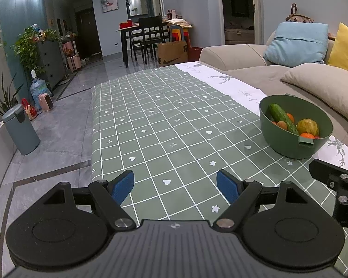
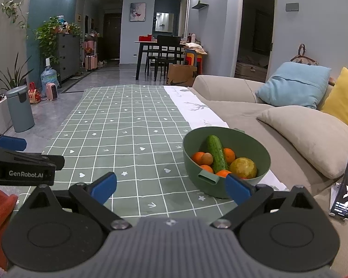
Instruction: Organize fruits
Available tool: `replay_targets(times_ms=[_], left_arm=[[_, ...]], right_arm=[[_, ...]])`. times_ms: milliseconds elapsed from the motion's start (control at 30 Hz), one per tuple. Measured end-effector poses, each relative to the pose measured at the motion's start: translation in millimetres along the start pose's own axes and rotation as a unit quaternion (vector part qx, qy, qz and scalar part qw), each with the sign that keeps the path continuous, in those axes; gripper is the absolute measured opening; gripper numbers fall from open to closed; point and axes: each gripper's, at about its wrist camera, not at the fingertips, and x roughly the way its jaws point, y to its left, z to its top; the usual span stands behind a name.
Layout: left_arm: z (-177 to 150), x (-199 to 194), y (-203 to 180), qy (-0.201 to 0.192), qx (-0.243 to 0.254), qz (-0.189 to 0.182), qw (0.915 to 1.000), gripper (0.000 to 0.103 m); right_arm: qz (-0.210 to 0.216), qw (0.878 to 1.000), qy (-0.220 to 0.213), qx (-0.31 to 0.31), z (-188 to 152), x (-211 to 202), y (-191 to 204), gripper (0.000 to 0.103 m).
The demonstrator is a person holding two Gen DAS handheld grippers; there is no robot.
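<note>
A green bowl (image 1: pixel 278 139) (image 2: pixel 197 159) stands on the table with the green checked cloth (image 1: pixel 162 127) (image 2: pixel 127 127), near its right edge by the sofa. In the bowl lie a cucumber (image 1: pixel 282 118) (image 2: pixel 217 154), several oranges (image 2: pixel 229 155), a small brown fruit (image 2: pixel 207 158) and a yellow-green round fruit (image 1: pixel 307 127) (image 2: pixel 243 168). My left gripper (image 1: pixel 175 185) is open and empty over the cloth, left of the bowl. My right gripper (image 2: pixel 171 187) is open and empty, its right finger just in front of the bowl.
A beige sofa (image 2: pixel 290 127) with blue, yellow and beige cushions runs along the table's right side. A phone (image 2: pixel 346 186) leans on the sofa at right. A grey bin (image 1: pixel 20 131) stands on the floor at left. Dining table and chairs (image 2: pixel 164 53) stand far back.
</note>
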Motion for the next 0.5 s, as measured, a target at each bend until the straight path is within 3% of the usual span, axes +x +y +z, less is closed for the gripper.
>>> replay_targets(times_ms=[500], left_arm=[[-0.3,-0.3,1.5,-0.001,-0.001,0.002,1.0000,0.095]], right_arm=[[0.003,1.000,-0.002,0.000,-0.6,-0.9,-0.1,0.096]])
